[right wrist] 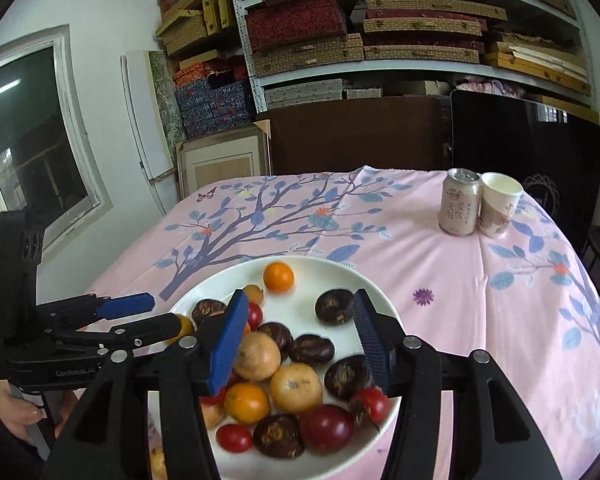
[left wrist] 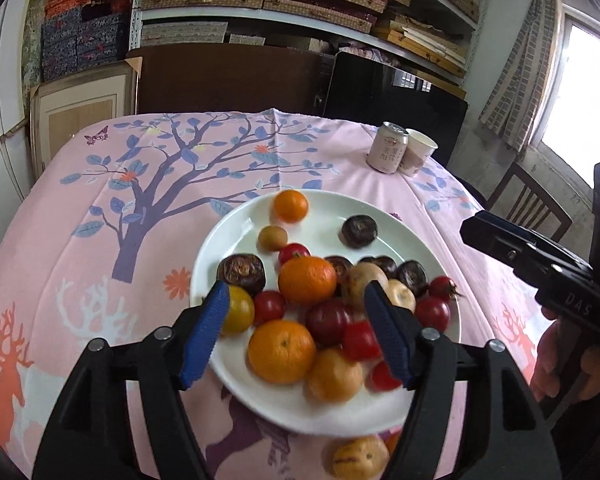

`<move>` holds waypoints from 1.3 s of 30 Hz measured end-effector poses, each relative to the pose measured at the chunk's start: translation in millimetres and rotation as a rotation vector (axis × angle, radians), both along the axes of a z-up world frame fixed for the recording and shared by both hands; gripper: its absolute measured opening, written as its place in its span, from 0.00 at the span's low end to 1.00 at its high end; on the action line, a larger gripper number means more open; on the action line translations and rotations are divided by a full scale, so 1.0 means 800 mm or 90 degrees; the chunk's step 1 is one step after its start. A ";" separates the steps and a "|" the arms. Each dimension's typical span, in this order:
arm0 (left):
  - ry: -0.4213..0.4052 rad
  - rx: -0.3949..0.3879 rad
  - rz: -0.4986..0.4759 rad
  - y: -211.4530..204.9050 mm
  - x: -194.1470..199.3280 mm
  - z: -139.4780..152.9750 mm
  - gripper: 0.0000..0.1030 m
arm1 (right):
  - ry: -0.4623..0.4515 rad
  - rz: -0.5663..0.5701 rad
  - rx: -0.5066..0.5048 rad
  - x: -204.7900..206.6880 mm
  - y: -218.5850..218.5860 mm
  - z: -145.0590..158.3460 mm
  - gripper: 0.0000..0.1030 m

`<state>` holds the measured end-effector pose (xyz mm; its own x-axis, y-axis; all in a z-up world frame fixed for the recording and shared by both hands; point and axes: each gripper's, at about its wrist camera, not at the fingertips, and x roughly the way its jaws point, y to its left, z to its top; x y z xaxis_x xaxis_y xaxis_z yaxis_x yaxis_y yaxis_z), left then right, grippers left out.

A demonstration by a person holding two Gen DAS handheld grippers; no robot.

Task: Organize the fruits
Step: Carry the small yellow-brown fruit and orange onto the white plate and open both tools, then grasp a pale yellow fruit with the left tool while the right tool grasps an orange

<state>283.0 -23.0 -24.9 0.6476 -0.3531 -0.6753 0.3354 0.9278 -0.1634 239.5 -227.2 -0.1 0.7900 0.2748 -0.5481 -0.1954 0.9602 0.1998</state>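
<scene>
While both your left hand-held gripper (left wrist: 296,330) and right hand-held gripper (right wrist: 298,346) hover wide and empty, most fruit fills the plate (left wrist: 228,232); one yellowish fruit (left wrist: 360,458) waits at bottom centre.

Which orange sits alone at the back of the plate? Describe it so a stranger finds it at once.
Start at the white plate on the pink tablecloth. Most fruit is heaped at its near side; go to the far rim, toward the can and cup. The small orange there touches nothing and is smaller than the oranges in the heap.
</scene>
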 end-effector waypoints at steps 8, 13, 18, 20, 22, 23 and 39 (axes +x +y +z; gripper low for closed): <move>0.006 0.064 -0.039 -0.001 -0.094 -0.043 0.74 | 0.057 0.001 0.040 -0.105 -0.019 -0.059 0.68; 0.028 0.041 0.008 0.019 -0.104 -0.066 0.74 | 0.077 0.047 -0.023 -0.136 0.009 -0.076 0.68; 0.017 0.014 0.032 0.032 -0.105 -0.062 0.81 | 0.082 0.121 -0.102 -0.152 0.054 -0.085 0.68; 0.022 0.013 0.029 0.032 -0.103 -0.064 0.81 | 0.084 0.134 -0.109 -0.148 0.066 -0.086 0.68; 0.023 0.017 0.026 0.030 -0.101 -0.064 0.81 | 0.099 0.139 -0.111 -0.141 0.073 -0.089 0.68; 0.022 0.019 0.023 0.029 -0.102 -0.064 0.81 | 0.107 0.140 -0.112 -0.138 0.077 -0.092 0.67; 0.020 0.041 -0.018 0.009 -0.108 -0.066 0.83 | 0.135 0.115 -0.063 -0.127 0.063 -0.101 0.37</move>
